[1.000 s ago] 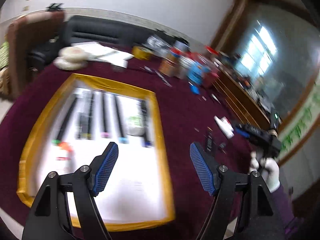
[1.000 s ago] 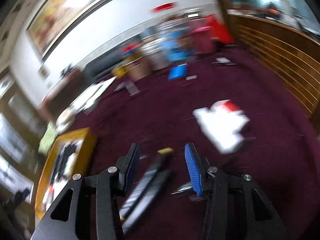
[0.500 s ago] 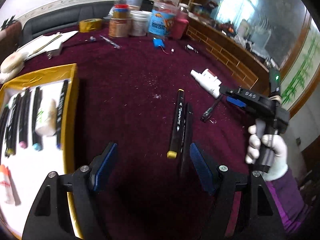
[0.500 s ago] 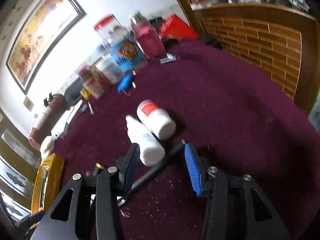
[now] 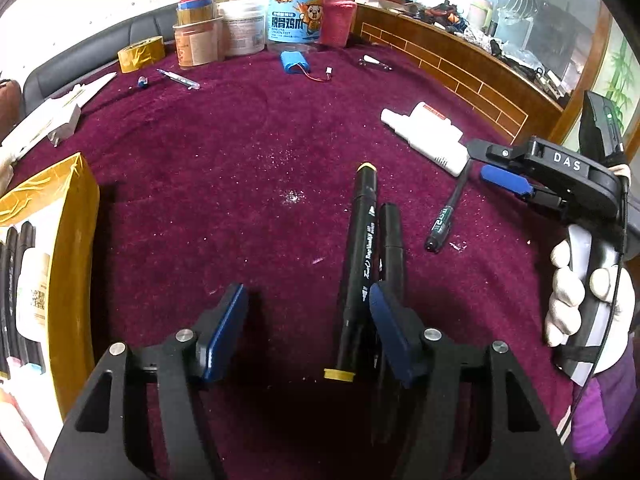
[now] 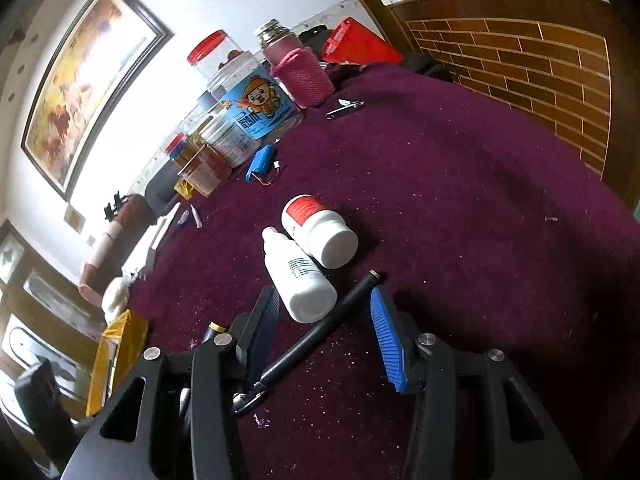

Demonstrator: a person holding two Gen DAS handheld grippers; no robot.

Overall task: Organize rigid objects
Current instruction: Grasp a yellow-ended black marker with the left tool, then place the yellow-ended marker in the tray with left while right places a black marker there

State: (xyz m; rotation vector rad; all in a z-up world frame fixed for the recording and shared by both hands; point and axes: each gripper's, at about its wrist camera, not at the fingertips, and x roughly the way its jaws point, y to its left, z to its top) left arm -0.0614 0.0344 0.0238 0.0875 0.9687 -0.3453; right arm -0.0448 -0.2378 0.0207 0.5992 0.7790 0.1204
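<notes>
A black marker with yellow caps lies on the maroon cloth between my left gripper's fingers, close to the right pad. The jaws are closing and neither pad presses on it. A second black marker lies alongside, partly under the right finger. My right gripper, held by a gloved hand, is open around a thin black pen that lies slantwise between its fingers. The base of a white bottle reaches between them too. A red-labelled white bottle lies just beyond.
A yellow-rimmed tray with several markers and a small bottle sits at the left. Jars, a tape roll, a blue battery pack and a nail clipper stand at the back. A wooden ledge borders the right.
My left gripper swung right from over the tray to the two markers, dropped lower, and its jaws narrowed. My right gripper moved onto the thin pen by the bottles and settled.
</notes>
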